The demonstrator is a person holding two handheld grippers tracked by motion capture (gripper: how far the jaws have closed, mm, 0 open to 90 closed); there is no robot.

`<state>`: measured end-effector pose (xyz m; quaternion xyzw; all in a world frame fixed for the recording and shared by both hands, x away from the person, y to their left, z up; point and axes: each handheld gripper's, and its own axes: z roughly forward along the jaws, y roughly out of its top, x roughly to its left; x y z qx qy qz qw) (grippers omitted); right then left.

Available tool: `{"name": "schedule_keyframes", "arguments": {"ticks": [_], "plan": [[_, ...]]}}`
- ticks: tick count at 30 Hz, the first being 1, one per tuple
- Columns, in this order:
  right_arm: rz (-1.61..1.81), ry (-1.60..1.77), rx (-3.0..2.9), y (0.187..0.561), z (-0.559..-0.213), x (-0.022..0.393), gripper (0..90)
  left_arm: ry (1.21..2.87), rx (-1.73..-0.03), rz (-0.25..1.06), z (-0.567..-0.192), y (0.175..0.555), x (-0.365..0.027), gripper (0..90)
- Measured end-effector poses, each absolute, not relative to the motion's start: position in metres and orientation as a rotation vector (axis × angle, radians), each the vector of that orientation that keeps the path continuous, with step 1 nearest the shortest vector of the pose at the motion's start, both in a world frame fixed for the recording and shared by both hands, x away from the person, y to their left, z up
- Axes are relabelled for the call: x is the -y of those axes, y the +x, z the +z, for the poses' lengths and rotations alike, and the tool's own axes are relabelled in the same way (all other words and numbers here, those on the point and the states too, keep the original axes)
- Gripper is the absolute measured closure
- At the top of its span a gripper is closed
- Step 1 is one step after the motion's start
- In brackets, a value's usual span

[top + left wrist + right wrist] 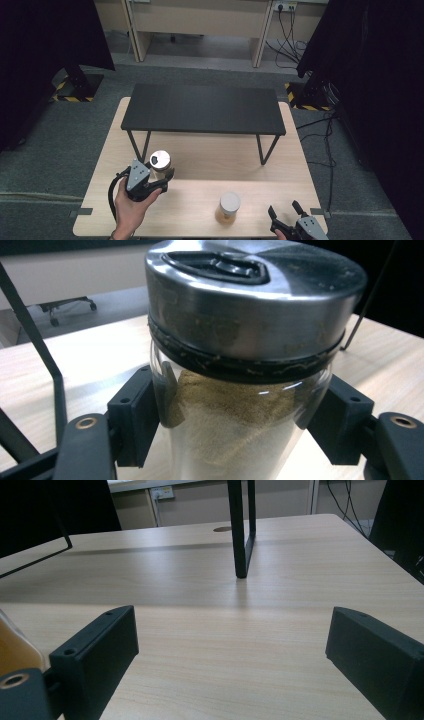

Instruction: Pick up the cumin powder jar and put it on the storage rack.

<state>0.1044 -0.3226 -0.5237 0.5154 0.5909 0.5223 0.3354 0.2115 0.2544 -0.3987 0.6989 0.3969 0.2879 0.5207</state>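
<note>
Left tool (161, 176) clamped on spice jar (160, 161), grasp done; placing left. Right tool (285, 212) apart, idle near second jar (230, 204).

The left gripper (159, 181) is black with a grey three-cornered plate and a looping black cable. Its black block fingers (131, 421) have small screw holes and brass rings.

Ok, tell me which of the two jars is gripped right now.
The steel-lidded spice jar, clamped in the left gripper. The white-lidded jar stands free on the table.
</note>
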Motion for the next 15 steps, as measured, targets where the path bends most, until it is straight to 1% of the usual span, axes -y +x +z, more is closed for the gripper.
{"name": "schedule_keyframes", "arguments": {"ticks": [15], "plan": [[1.362, 1.347, -1.549, 0.105, -0.524, 0.322, 6.9, 1.655, -0.909, 0.736, -0.352, 0.219, -0.260, 29.7]]}}
